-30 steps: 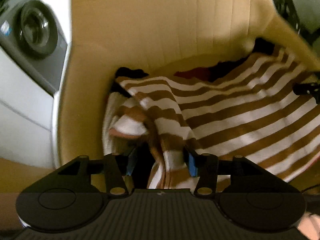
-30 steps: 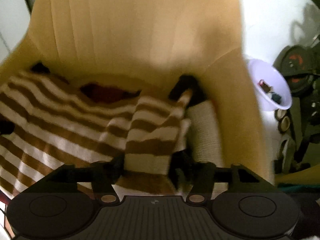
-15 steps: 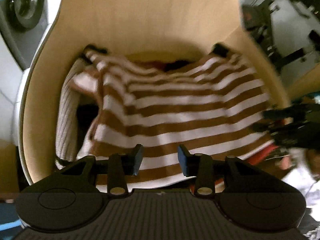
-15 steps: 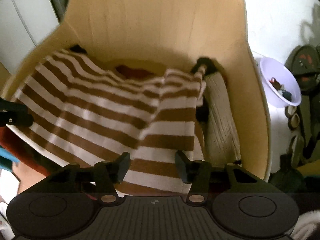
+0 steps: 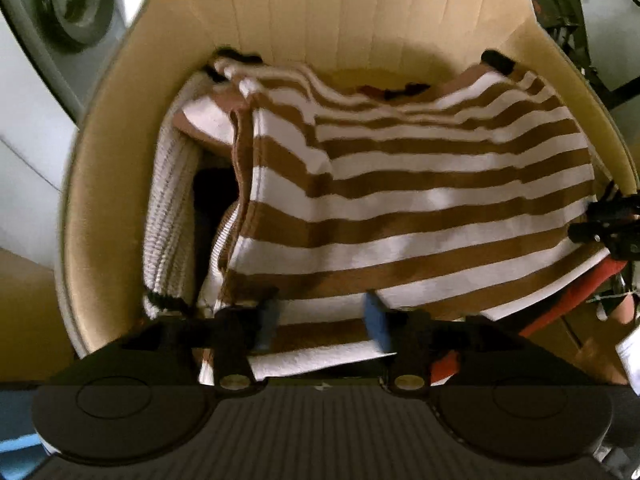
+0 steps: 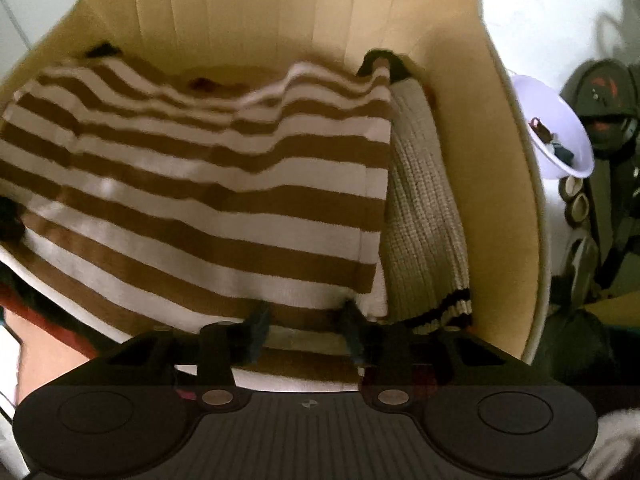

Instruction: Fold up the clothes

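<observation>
A brown-and-white striped garment (image 5: 420,200) lies spread across the seat of a tan chair (image 5: 360,12), with its left side folded over. It also shows in the right wrist view (image 6: 200,200). My left gripper (image 5: 320,320) is open just above the garment's near hem, holding nothing. My right gripper (image 6: 304,328) is open over the near hem at the garment's right side, holding nothing. The right gripper's black tip shows at the right edge of the left wrist view (image 5: 608,224).
A cream knitted garment (image 6: 424,208) lies under the striped one along the chair's side; it also shows in the left wrist view (image 5: 168,216). Red cloth (image 5: 560,304) hangs at the front. A washing machine (image 5: 68,12) stands left. A white bowl (image 6: 556,136) sits right.
Both grippers let go of the striped garment's sleeves and pulled back toward the chair's front. The garment now lies flatter across the seat.
</observation>
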{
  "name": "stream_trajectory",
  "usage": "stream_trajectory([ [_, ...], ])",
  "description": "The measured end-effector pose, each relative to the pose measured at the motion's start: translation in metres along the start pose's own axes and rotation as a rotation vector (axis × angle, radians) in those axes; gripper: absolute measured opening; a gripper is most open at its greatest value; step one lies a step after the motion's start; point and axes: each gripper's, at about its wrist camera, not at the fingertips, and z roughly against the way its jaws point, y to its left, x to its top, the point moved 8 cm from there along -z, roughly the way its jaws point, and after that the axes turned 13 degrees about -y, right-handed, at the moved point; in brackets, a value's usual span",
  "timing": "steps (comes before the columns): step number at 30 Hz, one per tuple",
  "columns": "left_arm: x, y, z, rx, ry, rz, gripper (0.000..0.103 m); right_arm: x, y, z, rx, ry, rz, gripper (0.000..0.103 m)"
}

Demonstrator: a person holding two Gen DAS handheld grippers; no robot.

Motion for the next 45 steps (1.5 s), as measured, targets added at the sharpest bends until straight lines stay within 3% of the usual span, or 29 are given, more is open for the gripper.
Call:
stream_trajectory([
  [2,0.005,-0.006,0.015,0.042,-0.026,-0.007,0.080,0.005,0.002,0.020,0.013,-0.042,-0.034,0.078],
  [4,0.008,-0.013,0.031,0.080,-0.045,-0.009,0.087,0.008,0.004,0.043,0.007,-0.087,-0.044,0.082],
  [9,0.012,-0.039,0.079,0.127,-0.078,0.000,0.089,0.011,0.005,0.108,0.032,-0.163,-0.094,0.087],
  [11,0.010,-0.052,0.104,0.135,-0.107,0.006,0.092,0.010,0.002,0.140,0.038,-0.198,-0.125,0.096],
  [18,0.005,-0.098,0.194,0.162,-0.209,0.029,0.098,-0.009,-0.025,0.262,0.021,-0.352,-0.175,0.101],
  [23,-0.015,-0.128,0.257,0.171,-0.251,0.075,0.100,-0.031,-0.044,0.333,0.012,-0.422,-0.230,0.102],
  [28,-0.043,-0.157,0.312,0.196,-0.285,0.068,0.101,-0.059,-0.046,0.385,0.063,-0.437,-0.261,0.102],
  [34,-0.075,-0.180,0.356,0.216,-0.261,0.060,0.101,-0.101,-0.033,0.442,0.084,-0.416,-0.278,0.102],
  [37,-0.090,-0.184,0.376,0.237,-0.259,0.044,0.101,-0.121,-0.020,0.467,0.054,-0.418,-0.256,0.102],
  [45,-0.145,-0.168,0.416,0.174,-0.240,0.045,0.101,-0.183,0.026,0.514,-0.082,-0.429,-0.322,0.102],
])
